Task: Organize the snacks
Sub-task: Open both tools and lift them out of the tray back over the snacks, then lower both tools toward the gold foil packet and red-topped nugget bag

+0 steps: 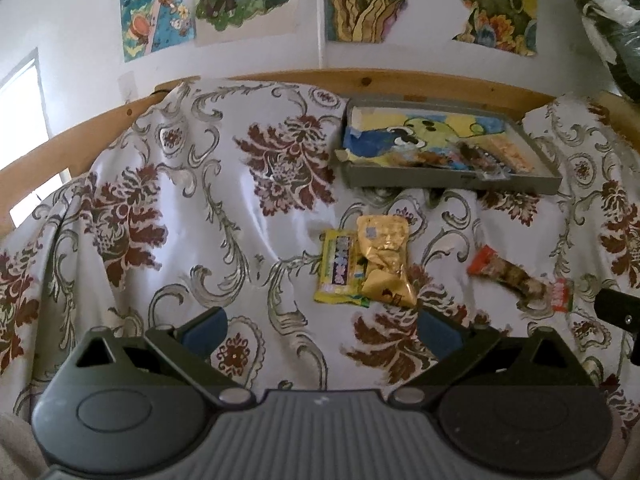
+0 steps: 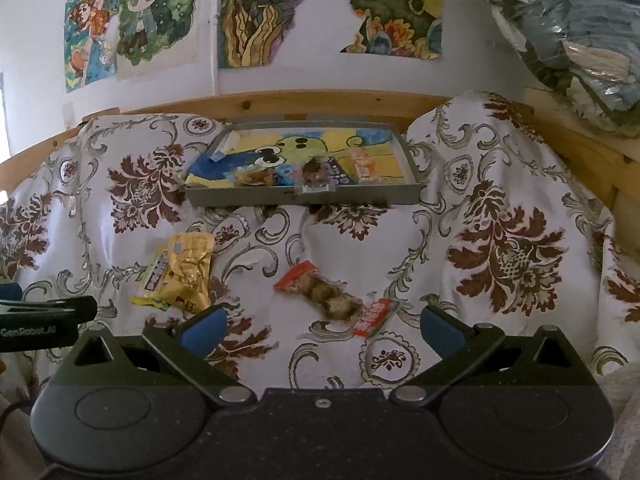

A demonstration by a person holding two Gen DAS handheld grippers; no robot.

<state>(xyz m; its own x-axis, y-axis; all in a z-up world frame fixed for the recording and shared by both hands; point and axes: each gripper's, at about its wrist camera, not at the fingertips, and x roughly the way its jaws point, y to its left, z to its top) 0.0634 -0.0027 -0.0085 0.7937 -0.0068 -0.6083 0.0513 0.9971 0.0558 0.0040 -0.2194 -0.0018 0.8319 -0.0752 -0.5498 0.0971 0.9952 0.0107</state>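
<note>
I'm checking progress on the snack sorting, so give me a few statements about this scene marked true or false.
1. Both grippers are open and hold nothing. True: left gripper, right gripper.
2. The grey tray already holds snacks. True.
3. The gold packet lies in the tray. False: it lies on the floral cloth, overlapping the yellow packet.
4. The red-ended snack pack is gripped. False: it lies free on the cloth.

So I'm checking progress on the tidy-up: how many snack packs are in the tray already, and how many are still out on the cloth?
In the tray: 3, a brown pack, a dark pack, an orange pack
On the cloth: 3, a gold pouch, a yellow packet, a red-ended pack
Total: 6
</note>
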